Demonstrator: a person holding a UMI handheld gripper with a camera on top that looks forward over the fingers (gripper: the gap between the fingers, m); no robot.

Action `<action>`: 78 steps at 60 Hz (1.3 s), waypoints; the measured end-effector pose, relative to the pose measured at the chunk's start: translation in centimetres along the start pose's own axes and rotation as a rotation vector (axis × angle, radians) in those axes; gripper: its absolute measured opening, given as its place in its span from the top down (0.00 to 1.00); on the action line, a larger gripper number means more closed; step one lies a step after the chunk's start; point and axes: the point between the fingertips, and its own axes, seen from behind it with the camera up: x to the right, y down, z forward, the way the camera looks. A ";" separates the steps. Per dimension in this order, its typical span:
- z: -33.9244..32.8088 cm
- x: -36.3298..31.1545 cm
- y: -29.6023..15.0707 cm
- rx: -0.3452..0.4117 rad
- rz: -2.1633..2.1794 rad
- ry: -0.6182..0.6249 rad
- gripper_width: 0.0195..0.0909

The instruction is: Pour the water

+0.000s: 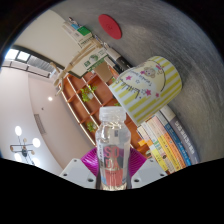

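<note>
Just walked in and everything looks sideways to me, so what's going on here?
A person's handheld tongs are shut on a clear plastic water bottle, its white cap on. The whole view is tilted, so the bottle seems to be mid-tip. Just beyond the cap sits a cup with yellow, pink and green stripes, apparently the target. No water is visibly flowing. Shelves run behind them.
</note>
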 end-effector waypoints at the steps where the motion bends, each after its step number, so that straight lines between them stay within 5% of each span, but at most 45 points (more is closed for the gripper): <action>1: 0.0 0.1 0.0 0.000 -0.003 0.006 0.74; 16: 0.2 -0.5 2.0 -0.055 -0.156 0.049 0.74; 29: 0.0 -8.3 4.1 -0.158 -1.093 0.029 0.74; 42: -0.3 -13.9 -8.4 0.126 -1.921 0.247 0.74; 49: -0.5 -13.9 -15.4 0.204 -2.074 0.382 0.74; 66: -0.6 -11.4 -24.4 0.275 -2.126 0.546 0.74; 78: 0.1 -8.8 -26.3 0.219 -2.140 0.552 0.72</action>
